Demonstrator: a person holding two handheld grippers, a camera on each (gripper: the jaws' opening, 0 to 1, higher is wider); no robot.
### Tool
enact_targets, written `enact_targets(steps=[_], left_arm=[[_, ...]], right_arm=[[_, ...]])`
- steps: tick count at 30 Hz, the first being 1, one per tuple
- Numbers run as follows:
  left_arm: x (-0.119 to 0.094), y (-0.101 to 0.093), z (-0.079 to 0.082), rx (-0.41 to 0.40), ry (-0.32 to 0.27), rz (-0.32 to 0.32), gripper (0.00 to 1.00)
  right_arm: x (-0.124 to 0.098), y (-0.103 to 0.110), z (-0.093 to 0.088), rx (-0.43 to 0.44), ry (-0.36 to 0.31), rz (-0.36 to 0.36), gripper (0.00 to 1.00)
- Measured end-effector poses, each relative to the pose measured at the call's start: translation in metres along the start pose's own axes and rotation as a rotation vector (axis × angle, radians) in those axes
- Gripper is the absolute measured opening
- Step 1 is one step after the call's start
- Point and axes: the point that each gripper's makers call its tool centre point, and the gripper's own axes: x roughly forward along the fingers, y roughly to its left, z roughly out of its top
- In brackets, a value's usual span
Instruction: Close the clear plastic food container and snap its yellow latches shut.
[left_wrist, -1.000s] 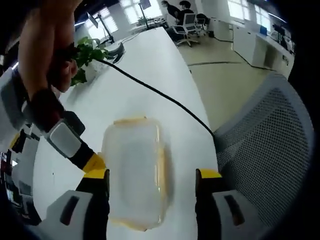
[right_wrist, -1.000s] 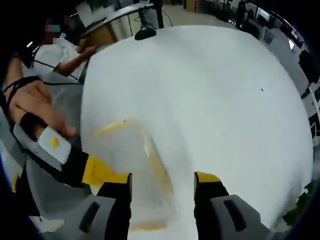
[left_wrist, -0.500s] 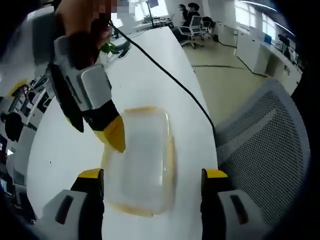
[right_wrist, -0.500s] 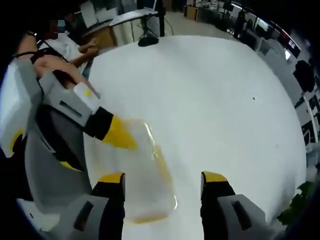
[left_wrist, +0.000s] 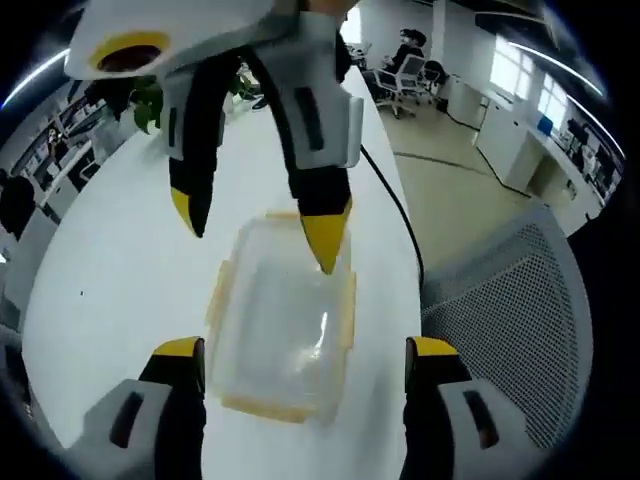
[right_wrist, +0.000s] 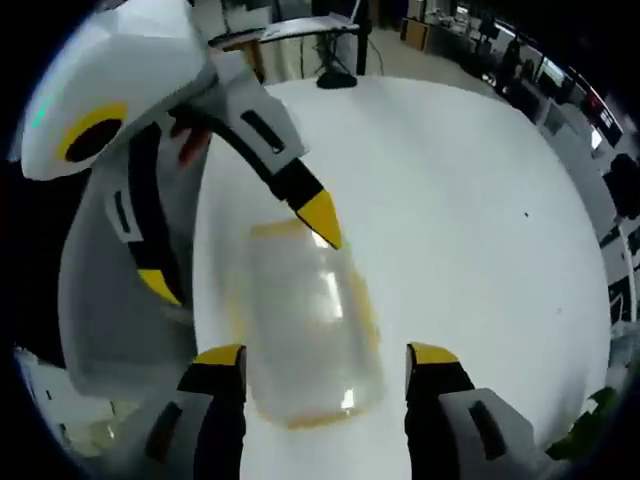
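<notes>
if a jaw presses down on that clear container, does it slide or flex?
Likely slides: the clear container looks empty, so probably light, and sits on a smooth white table. The lid probably flexes somewhat, being thin see-through plastic. Tipping seems unlikely, since it lies low and flat. The right gripper hangs open above its far end.

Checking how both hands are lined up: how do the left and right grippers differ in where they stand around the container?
In the left gripper view, the right gripper reaches in from the far side, one yellow tip over the container's far edge. The left gripper straddles its near end, tips level with it. In the right gripper view the roles swap: the left gripper's tip meets the far edge. Both are open, and the lid is on.
</notes>
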Motion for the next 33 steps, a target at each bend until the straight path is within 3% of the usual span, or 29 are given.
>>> enact_targets(steps=[4,8,16,19,26,33], left_arm=[[0.004,0.004,-0.006,-0.003,0.025,-0.004,0.81],[0.005,0.003,-0.012,-0.013,0.050,-0.020,0.81],[0.005,0.009,-0.014,-0.034,0.053,-0.023,0.81],[0.005,0.008,-0.015,-0.045,0.053,-0.042,0.80],[0.013,0.009,-0.019,0.029,0.082,-0.049,0.78],[0.021,0.009,-0.026,0.085,0.135,-0.050,0.80]], right_arm=[[0.001,0.001,-0.010,-0.090,0.034,-0.003,0.72],[0.002,0.006,-0.011,-0.136,0.025,0.014,0.73],[0.013,0.012,-0.020,-0.244,0.085,0.026,0.74],[0.014,0.013,-0.022,-0.254,0.096,0.016,0.75],[0.017,0.005,-0.026,-0.226,0.074,-0.041,0.77],[0.026,0.011,-0.040,-0.205,0.092,-0.020,0.77]])
